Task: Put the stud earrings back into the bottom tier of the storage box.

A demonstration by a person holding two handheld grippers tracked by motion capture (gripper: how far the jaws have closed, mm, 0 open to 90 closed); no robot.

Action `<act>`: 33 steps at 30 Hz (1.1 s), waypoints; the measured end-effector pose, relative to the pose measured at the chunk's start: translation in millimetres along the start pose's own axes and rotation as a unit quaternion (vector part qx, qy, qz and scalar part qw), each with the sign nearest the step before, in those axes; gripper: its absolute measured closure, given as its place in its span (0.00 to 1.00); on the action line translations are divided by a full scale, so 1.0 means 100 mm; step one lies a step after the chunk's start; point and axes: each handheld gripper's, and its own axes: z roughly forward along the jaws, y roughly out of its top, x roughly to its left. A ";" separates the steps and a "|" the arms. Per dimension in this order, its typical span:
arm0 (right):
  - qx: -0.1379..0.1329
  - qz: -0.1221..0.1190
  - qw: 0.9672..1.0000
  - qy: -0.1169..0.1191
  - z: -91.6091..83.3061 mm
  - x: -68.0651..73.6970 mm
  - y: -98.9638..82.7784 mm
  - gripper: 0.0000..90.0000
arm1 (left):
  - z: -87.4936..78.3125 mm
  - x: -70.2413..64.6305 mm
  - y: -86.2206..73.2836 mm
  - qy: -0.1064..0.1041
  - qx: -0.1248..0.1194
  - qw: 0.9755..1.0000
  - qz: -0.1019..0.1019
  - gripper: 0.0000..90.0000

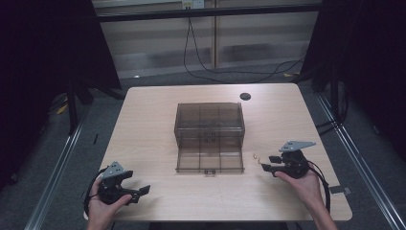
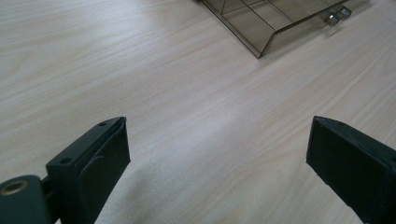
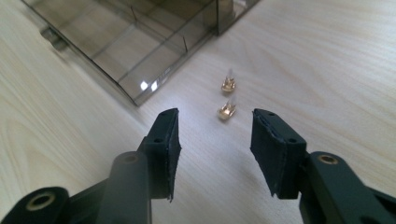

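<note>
A smoky see-through drawer box (image 1: pixel 209 120) stands at the middle of the table, its bottom drawer (image 1: pixel 209 161) pulled out toward me. Two small gold-coloured parts (image 1: pixel 257 158) lie on the wood just right of the drawer. In the right gripper view the nearer part (image 3: pixel 226 111) sits just ahead of the gap between the jaws, the other part (image 3: pixel 228 84) a little farther on. My right gripper (image 3: pixel 215 114) (image 1: pixel 268 163) is open, part-way apart, with nothing between its pads. My left gripper (image 1: pixel 139 183) (image 2: pixel 218 126) rests wide open over bare wood at the front left, with the drawer's corner (image 2: pixel 261 28) farther off.
A small black round disc (image 1: pixel 245 96) lies near the table's far edge. The light wooden table (image 1: pixel 153 124) has bare wood left and right of the box. Cables trail across the floor behind the table, and dark stands flank it.
</note>
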 end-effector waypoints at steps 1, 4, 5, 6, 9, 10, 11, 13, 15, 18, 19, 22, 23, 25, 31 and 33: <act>0.012 -0.007 1.000 0.001 0.02 0.00 0.02 0.63 | 0.00 0.00 0.00 0.000 0.001 1.000 0.000 0.07; 0.033 -0.020 0.999 0.008 0.05 -0.02 0.09 0.69 | 0.00 0.00 0.00 0.000 0.000 1.000 0.000 0.07; 0.037 -0.026 0.999 0.013 0.06 -0.02 0.11 0.71 | 0.00 0.00 0.00 0.000 0.000 1.000 0.000 0.07; 0.046 -0.030 0.998 0.013 0.07 -0.03 0.14 0.72 | 0.00 0.00 0.00 -0.001 0.000 1.000 0.000 0.07; 0.075 -0.050 0.996 0.019 0.12 -0.03 0.23 0.76 | 0.00 0.00 0.00 -0.001 0.000 1.000 0.000 0.07; 0.082 -0.056 0.995 0.021 0.13 -0.04 0.25 0.76 | 0.00 0.00 0.00 -0.001 0.000 1.000 0.000 0.07; 0.087 -0.055 0.994 0.021 0.14 -0.05 0.28 0.77 | -0.01 0.00 0.00 -0.002 -0.001 1.000 0.001 0.07; 0.105 -0.059 0.993 0.022 0.17 -0.06 0.31 0.78 | -0.01 0.01 0.00 -0.002 0.000 1.000 0.001 0.07; 0.118 -0.063 0.991 0.020 0.19 -0.07 0.35 0.80 | 0.00 0.00 0.00 -0.003 -0.001 1.000 0.000 0.07; 0.130 -0.067 0.989 0.021 0.22 -0.09 0.40 0.81 | 0.00 0.00 0.00 -0.003 -0.001 1.000 0.000 0.07; 0.135 -0.067 0.988 0.022 0.23 -0.09 0.42 0.82 | 0.00 0.00 0.00 -0.003 0.000 1.000 0.001 0.07; 0.151 -0.072 0.986 0.022 0.28 -0.09 0.47 0.82 | 0.00 0.00 0.00 -0.005 -0.001 1.000 0.000 0.07; 0.154 -0.077 0.985 0.023 0.29 -0.10 0.49 0.83 | 0.00 0.00 0.00 -0.004 0.000 1.000 -0.001 0.07; 0.157 -0.077 0.984 0.023 0.32 -0.10 0.51 0.84 | 0.00 0.00 0.00 -0.004 -0.001 1.000 -0.001 0.07; 0.170 -0.080 0.982 0.024 0.39 -0.12 0.57 0.85 | 0.00 0.00 0.00 -0.005 -0.001 1.000 -0.001 0.07; 0.172 -0.082 0.981 0.025 0.41 -0.13 0.58 0.86 | 0.00 0.00 0.00 -0.006 -0.001 1.000 -0.001 0.07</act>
